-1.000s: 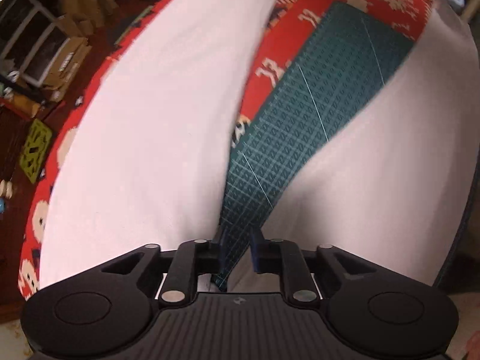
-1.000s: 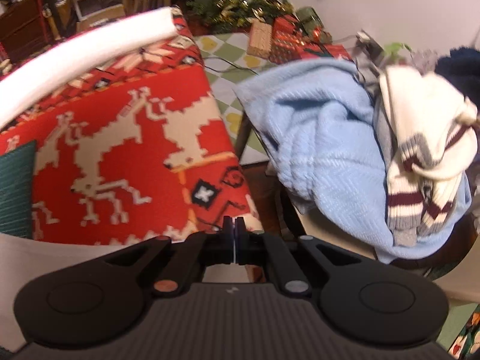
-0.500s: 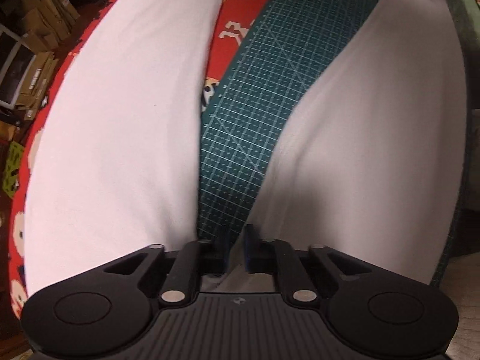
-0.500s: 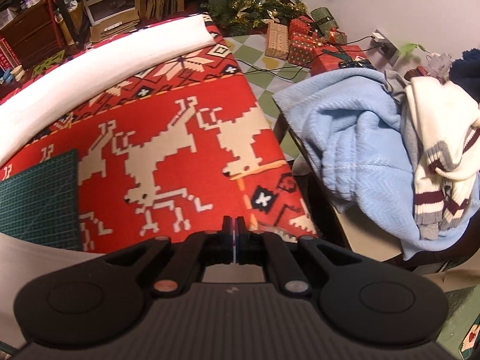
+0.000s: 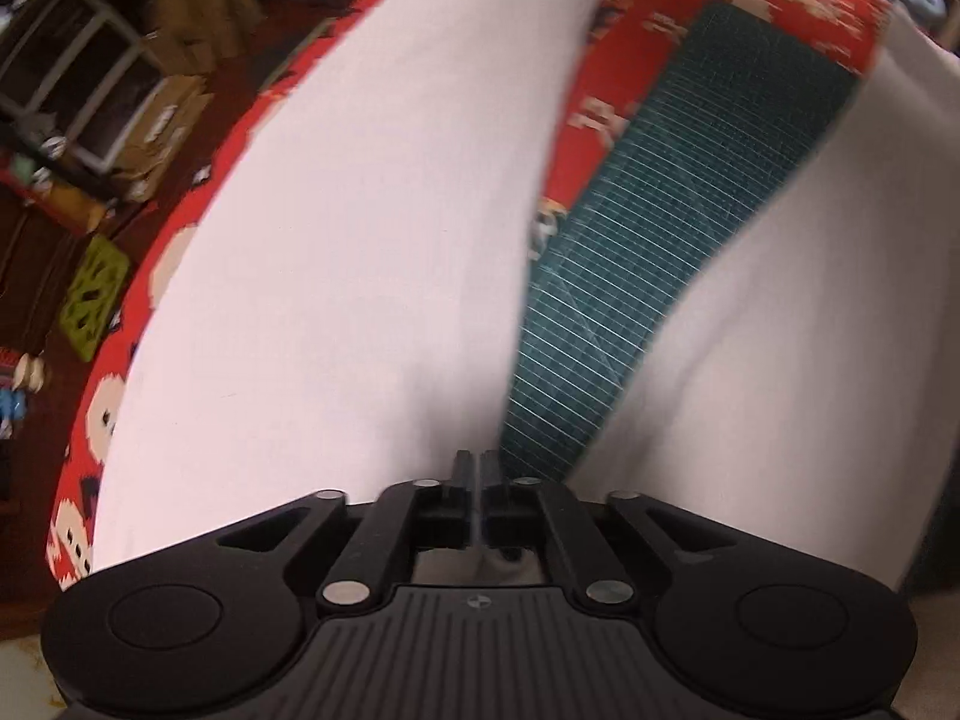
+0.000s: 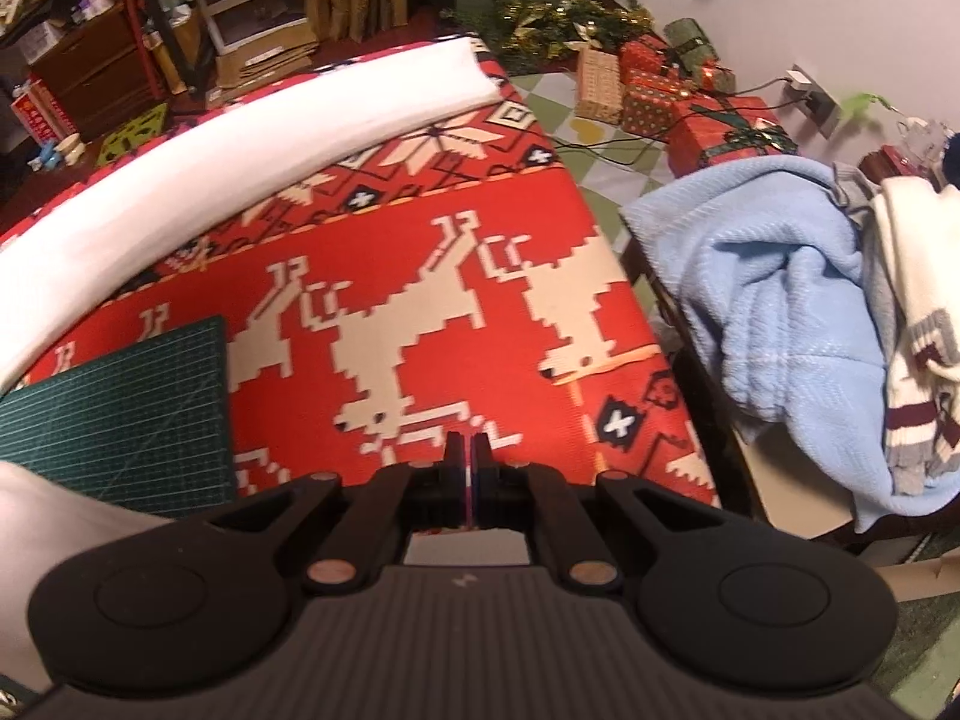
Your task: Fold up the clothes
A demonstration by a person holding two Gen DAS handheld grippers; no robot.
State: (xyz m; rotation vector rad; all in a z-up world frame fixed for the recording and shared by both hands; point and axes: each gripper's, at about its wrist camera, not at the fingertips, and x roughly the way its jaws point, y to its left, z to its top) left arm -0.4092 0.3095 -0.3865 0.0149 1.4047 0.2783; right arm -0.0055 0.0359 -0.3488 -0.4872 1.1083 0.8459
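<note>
A white garment [image 5: 360, 228] lies spread in two long legs over a red reindeer-patterned cloth [image 6: 456, 276] on the table. My left gripper [image 5: 478, 468] is shut on the white fabric where the two legs meet, over the edge of a green cutting mat [image 5: 648, 252]. My right gripper [image 6: 467, 450] is shut on a thin edge of the white garment [image 6: 72, 516], which shows at lower left and under the fingers. One white leg [image 6: 228, 144] runs along the table's far edge.
A chair at the right holds a light blue knit [image 6: 774, 300] and a cream striped sweater [image 6: 924, 324]. Wrapped gifts [image 6: 678, 96] sit on the floor behind. Cardboard boxes [image 5: 156, 132] and shelves stand left of the table.
My left gripper closed from slightly open to shut on the white fabric and swung left. The right view rose and pulled back, showing more of the red cloth.
</note>
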